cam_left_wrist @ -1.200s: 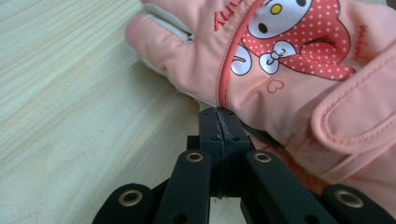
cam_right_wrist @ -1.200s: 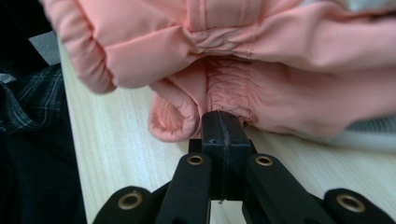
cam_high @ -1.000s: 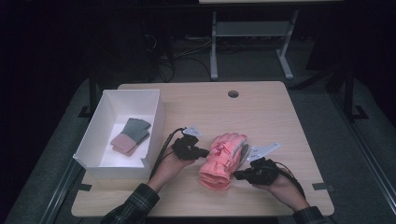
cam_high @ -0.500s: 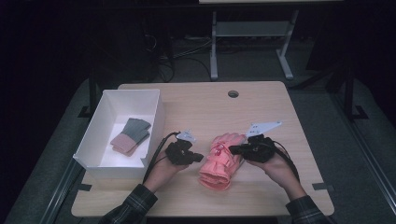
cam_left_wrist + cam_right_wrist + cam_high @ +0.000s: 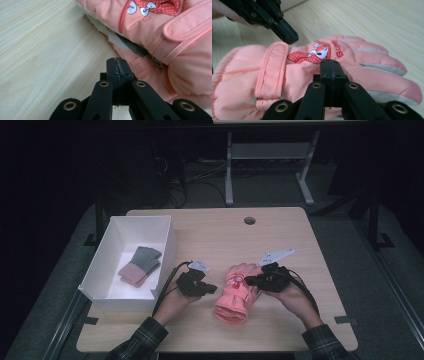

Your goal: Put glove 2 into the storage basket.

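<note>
The pink gloves [image 5: 236, 292] lie stacked on the tabletop [image 5: 210, 232] between the two grippers, cuffs toward the person. The left gripper [image 5: 117, 65] has its jaws fully closed on nothing; their tips sit just beside the pair's edge, level with the seam where the upper glove overlaps the lower. The right gripper [image 5: 331, 68] is also pinched shut and empty, its tips over the back of the top glove, close to the cartoon patch [image 5: 312, 55] and just ahead of the strap [image 5: 273, 70]. Whether they touch the fabric cannot be told.

The work in hand looks like getting a hold on the pair, probably to carry it to the white box [image 5: 102, 265], where a folded item [image 5: 140, 265] already lies.

To do it well, both sets of jaws must first open; closed tips only push the padding about. The left jaws should spread and slide along the tabletop so the lower jaw goes under both gloves, not into the gap ahead of them. The right jaws are best placed on the cuff or strap, where the material is firm. Close slowly, lift both together, and keep the gloves aligned.
</note>
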Action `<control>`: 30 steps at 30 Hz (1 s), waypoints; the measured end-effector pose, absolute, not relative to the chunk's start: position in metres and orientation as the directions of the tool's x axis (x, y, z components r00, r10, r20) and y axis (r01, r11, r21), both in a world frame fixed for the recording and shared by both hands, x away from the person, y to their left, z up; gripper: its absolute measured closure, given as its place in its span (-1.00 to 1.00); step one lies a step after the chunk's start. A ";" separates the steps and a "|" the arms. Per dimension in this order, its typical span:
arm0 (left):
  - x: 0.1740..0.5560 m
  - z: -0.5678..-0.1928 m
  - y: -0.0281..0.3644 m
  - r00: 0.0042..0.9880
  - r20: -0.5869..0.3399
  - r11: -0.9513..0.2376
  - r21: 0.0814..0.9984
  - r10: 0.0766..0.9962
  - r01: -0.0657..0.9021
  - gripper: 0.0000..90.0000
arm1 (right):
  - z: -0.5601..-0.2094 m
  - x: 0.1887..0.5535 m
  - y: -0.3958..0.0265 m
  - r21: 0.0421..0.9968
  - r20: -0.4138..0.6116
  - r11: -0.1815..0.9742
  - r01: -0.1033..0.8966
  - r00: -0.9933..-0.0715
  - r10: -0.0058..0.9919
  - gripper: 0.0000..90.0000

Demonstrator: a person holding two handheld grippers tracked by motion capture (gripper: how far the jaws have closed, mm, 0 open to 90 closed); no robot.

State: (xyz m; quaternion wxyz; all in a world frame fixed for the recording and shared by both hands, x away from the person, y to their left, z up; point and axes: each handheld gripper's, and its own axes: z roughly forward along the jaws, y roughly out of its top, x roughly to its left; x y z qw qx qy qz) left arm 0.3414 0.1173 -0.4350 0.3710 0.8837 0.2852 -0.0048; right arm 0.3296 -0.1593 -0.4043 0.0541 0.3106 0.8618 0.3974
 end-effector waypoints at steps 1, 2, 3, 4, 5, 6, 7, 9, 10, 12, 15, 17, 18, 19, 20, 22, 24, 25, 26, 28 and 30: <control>0.341 -0.435 0.117 0.833 -0.225 -0.555 0.655 0.505 0.513 0.99 | -0.406 0.329 -0.160 0.716 0.159 0.490 0.497 -0.800 0.578 1.00; 0.341 -0.434 0.118 0.836 -0.221 -0.560 0.654 0.502 0.509 0.99 | -0.408 0.329 -0.160 0.710 0.160 0.495 0.502 -0.798 0.580 1.00; 0.341 -0.434 0.118 0.835 -0.222 -0.557 0.656 0.503 0.510 0.99 | -0.410 0.328 -0.159 0.699 0.159 0.502 0.509 -0.795 0.585 1.00; 0.341 -0.434 0.118 0.834 -0.221 -0.555 0.658 0.505 0.510 0.99 | -0.412 0.328 -0.159 0.697 0.150 0.509 0.505 -0.797 0.585 1.00; 0.341 -0.434 0.118 0.837 -0.217 -0.560 0.656 0.502 0.506 0.99 | -0.414 0.327 -0.159 0.688 0.157 0.511 0.516 -0.792 0.589 1.00; 0.341 -0.434 0.118 0.838 -0.216 -0.562 0.655 0.502 0.505 0.99 | -0.416 0.326 -0.159 0.685 0.149 0.515 0.515 -0.792 0.592 1.00; 0.341 -0.434 0.118 0.838 -0.216 -0.562 0.655 0.502 0.505 0.99 | -0.418 0.325 -0.158 0.678 0.143 0.525 0.515 -0.792 0.594 1.00; 0.341 -0.434 0.118 0.834 -0.222 -0.554 0.658 0.506 0.511 0.99 | -0.422 0.324 -0.159 0.673 0.154 0.519 0.528 -0.786 0.599 1.00; 0.341 -0.434 0.119 0.839 -0.215 -0.564 0.654 0.500 0.504 0.99 | -0.424 0.324 -0.160 0.670 0.161 0.517 0.533 -0.783 0.600 1.00; 0.342 -0.434 0.119 0.843 -0.209 -0.575 0.649 0.495 0.498 0.99 | -0.429 0.322 -0.159 0.679 0.147 0.516 0.522 -0.785 0.601 1.00; 0.342 -0.432 0.119 0.838 -0.214 -0.561 0.657 0.502 0.503 0.97 | -0.436 0.319 -0.156 0.687 0.129 0.513 0.515 -0.781 0.612 1.00; 0.343 -0.430 0.118 0.837 -0.219 -0.555 0.661 0.501 0.505 0.86 | -0.438 0.318 -0.155 0.690 0.128 0.509 0.514 -0.779 0.613 1.00; 0.344 -0.429 0.118 0.838 -0.219 -0.554 0.663 0.500 0.504 0.78 | -0.439 0.317 -0.155 0.694 0.126 0.506 0.513 -0.778 0.615 1.00; 0.345 -0.427 0.117 0.839 -0.212 -0.553 0.667 0.501 0.499 0.67 | -0.439 0.316 -0.155 0.696 0.128 0.504 0.512 -0.778 0.614 1.00; 0.347 -0.425 0.116 0.838 -0.213 -0.545 0.675 0.502 0.498 0.53 | -0.440 0.316 -0.156 0.702 0.130 0.499 0.508 -0.780 0.612 1.00; 0.351 -0.422 0.115 0.830 -0.243 -0.511 0.691 0.502 0.511 0.27 | -0.440 0.316 -0.156 0.703 0.124 0.501 0.504 -0.781 0.612 1.00; 0.355 -0.418 0.111 0.830 -0.257 -0.491 0.705 0.495 0.511 0.08 | -0.440 0.315 -0.155 0.703 0.120 0.503 0.502 -0.782 0.612 1.00; 0.359 -0.415 0.106 0.829 -0.273 -0.473 0.716 0.487 0.514 -0.02 | -0.441 0.315 -0.155 0.705 0.121 0.502 0.502 -0.781 0.612 1.00; 0.359 -0.415 0.106 0.829 -0.273 -0.473 0.716 0.487 0.514 -0.18 | -0.441 0.315 -0.155 0.705 0.121 0.502 0.502 -0.781 0.612 1.00; 0.364 -0.415 0.100 0.830 -0.304 -0.466 0.712 0.468 0.525 -0.24 | -0.441 0.315 -0.156 0.709 0.124 0.495 0.502 -0.781 0.613 1.00; 0.368 -0.417 0.091 0.833 -0.322 -0.470 0.708 0.450 0.527 -0.34 | -0.442 0.315 -0.156 0.713 0.122 0.494 0.497 -0.782 0.612 1.00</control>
